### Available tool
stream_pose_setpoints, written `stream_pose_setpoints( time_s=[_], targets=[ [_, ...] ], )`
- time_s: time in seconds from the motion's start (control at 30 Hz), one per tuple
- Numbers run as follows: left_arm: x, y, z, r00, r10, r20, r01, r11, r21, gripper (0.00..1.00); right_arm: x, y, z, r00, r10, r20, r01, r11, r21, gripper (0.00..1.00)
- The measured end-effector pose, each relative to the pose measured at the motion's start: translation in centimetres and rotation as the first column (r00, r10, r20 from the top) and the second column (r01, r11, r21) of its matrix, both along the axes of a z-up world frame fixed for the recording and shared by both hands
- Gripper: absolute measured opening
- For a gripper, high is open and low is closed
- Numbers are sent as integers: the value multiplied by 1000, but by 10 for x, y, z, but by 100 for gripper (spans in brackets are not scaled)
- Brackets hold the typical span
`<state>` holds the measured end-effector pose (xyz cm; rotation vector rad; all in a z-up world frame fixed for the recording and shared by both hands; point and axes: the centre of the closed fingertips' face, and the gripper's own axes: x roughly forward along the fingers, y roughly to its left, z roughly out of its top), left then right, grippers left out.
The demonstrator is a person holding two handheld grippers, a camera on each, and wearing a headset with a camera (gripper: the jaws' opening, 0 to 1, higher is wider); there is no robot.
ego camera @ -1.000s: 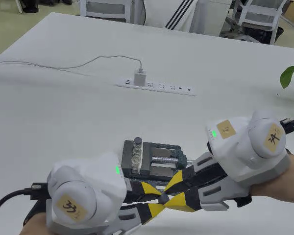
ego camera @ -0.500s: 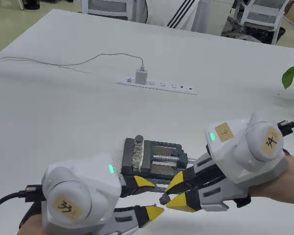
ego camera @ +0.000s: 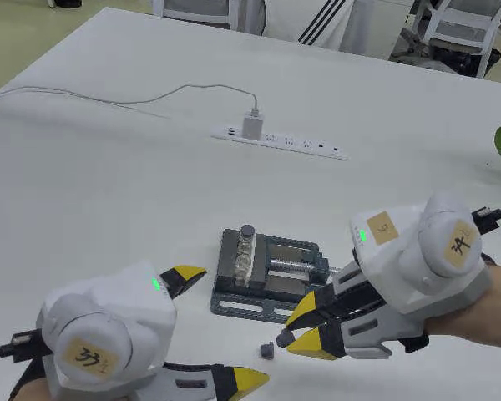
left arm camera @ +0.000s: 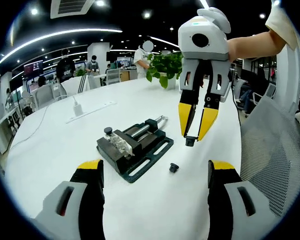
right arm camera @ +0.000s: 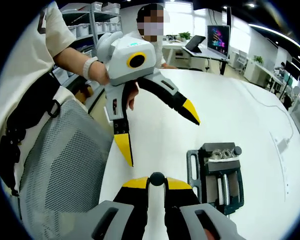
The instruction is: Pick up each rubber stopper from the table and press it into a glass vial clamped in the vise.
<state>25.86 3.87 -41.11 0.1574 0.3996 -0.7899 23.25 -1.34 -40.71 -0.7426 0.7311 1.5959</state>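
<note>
Right now the right hand-held gripper (ego camera: 294, 336) pinches one rubber stopper (right arm camera: 156, 178) at its tips, near the vise (ego camera: 267, 280). The left hand-held gripper (ego camera: 221, 326) gapes wide, empty. A second stopper (ego camera: 267, 350) lies on the table (ego camera: 108, 184). It is likely light and squashy, so grip its wider top.

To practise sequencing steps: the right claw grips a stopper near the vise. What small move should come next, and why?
Probably carry the right claw over the vise and line its stopper up above an open vial. The claw is shut on the stopper but stands apart from the vise, where only one end vial looks capped.
</note>
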Motion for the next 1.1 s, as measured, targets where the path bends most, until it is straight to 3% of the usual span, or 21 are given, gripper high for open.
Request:
stream_pose_setpoints(
  time_s=[0.07,0.23,0.43,0.77,1.1],
  targets=[
    [1,4,3,1000,9,18,-9,1000,-11,87,2,0,0,1000,2,5,-2,1000,-4,7],
    [4,16,-3,998,56,-18,-56,998,-5,95,9,-1,1,1000,1,15,-1,1000,-11,7],
    [6,27,-2,997,80,-7,-80,997,-5,98,24,-1,-2,999,11,45,-9,999,-32,7],
    [6,39,-5,994,107,-20,-107,994,-3,97,65,17,11,994,14,112,-8,999,-48,6],
    [4,42,-6,994,105,-16,-105,994,0,95,93,28,11,978,106,182,-85,989,-121,6]
  ],
)
